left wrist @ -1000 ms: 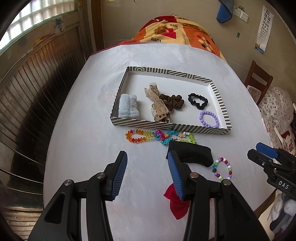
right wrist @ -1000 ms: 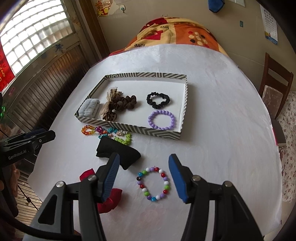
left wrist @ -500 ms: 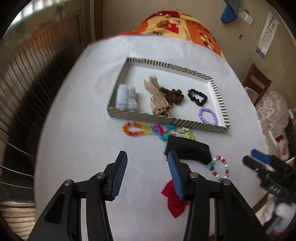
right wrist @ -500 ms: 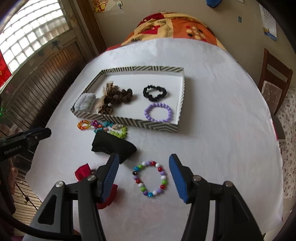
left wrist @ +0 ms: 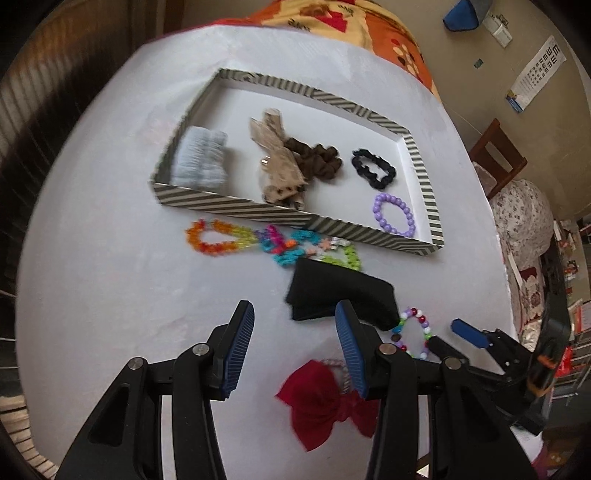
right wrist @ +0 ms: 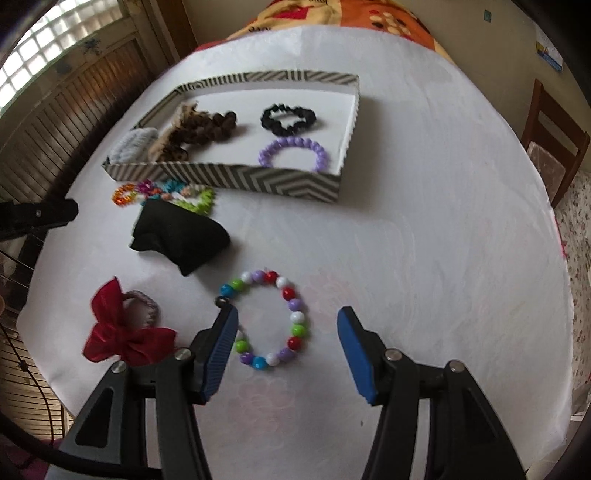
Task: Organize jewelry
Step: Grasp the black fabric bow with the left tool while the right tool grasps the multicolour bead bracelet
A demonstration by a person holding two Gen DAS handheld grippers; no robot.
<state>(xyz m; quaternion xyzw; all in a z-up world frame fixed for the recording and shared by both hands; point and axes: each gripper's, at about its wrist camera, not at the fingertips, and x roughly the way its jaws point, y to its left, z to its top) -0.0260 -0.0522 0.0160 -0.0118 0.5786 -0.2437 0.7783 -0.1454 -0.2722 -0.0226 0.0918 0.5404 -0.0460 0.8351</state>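
Note:
A striped tray point(left wrist: 295, 218) point(right wrist: 236, 177) holds a pale blue scrunchie point(left wrist: 201, 158), a tan bow point(left wrist: 277, 166), a brown scrunchie point(left wrist: 317, 158), a black scrunchie point(right wrist: 288, 118) and a purple bead bracelet point(right wrist: 293, 153). Outside it lie a chain of colourful bracelets point(left wrist: 266, 245), a black pouch point(right wrist: 181, 236), a red bow hair tie point(right wrist: 122, 328) and a multicolour bead bracelet point(right wrist: 269, 319). My right gripper point(right wrist: 288, 328) is open, low over the multicolour bracelet, its fingers either side of it. My left gripper point(left wrist: 293, 332) is open and empty above the cloth near the pouch.
The oval table point(right wrist: 424, 240) has a white cloth. A wooden chair point(right wrist: 554, 147) stands at the right. A patterned blanket point(left wrist: 351, 22) lies beyond the far edge. A slatted wooden wall point(right wrist: 74, 103) runs along the left.
My right gripper has come down and forward over the multicolour bracelet. My left gripper has swung right and lower, bringing the red bow into view. No object has moved.

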